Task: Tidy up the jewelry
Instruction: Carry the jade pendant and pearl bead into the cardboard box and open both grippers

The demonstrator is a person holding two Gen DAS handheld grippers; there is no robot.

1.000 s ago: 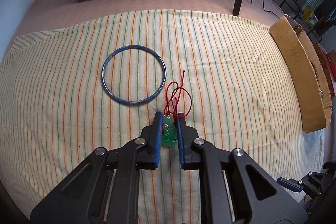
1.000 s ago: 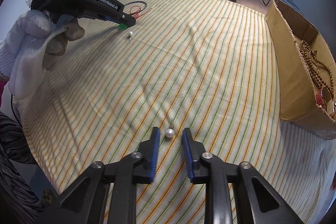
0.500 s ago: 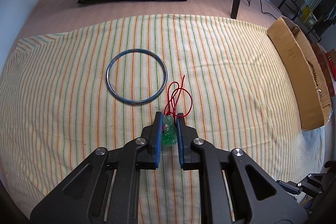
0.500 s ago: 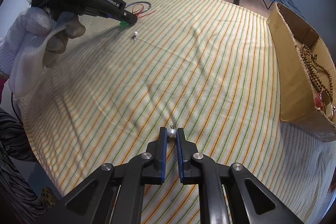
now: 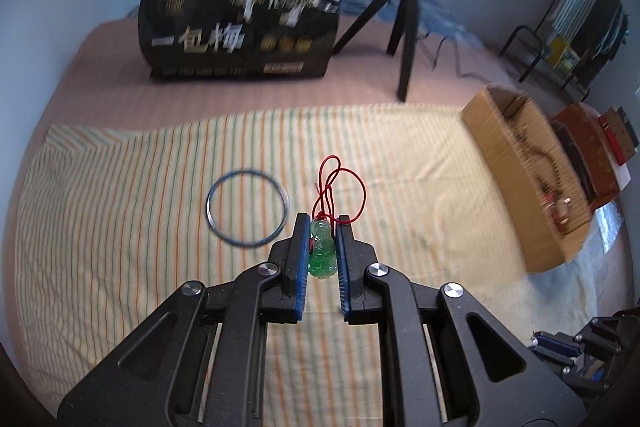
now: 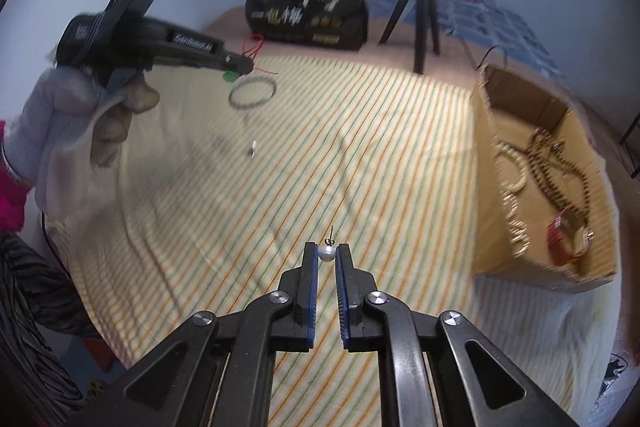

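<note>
My left gripper (image 5: 323,219) is shut on a green jade pendant (image 5: 322,250) with a red cord (image 5: 340,187), held above the striped cloth; it also shows in the right wrist view (image 6: 236,65). A blue bangle (image 5: 247,207) lies on the cloth, left of the pendant. My right gripper (image 6: 327,249) is shut on a white pearl earring (image 6: 326,252), lifted off the cloth. A second small earring (image 6: 253,148) lies on the cloth. A cardboard box (image 6: 486,163) at the right holds wooden bead strings (image 6: 560,167).
A black printed bag (image 5: 240,27) and a black tripod (image 5: 406,23) under a ring light stand at the back of the bed. The striped cloth (image 5: 120,227) covers the near bed. The box also shows in the left wrist view (image 5: 516,183).
Both grippers have lifted up off the cloth with their items. The right gripper closed on the pearl earring. The views now tilt up toward the back wall.
</note>
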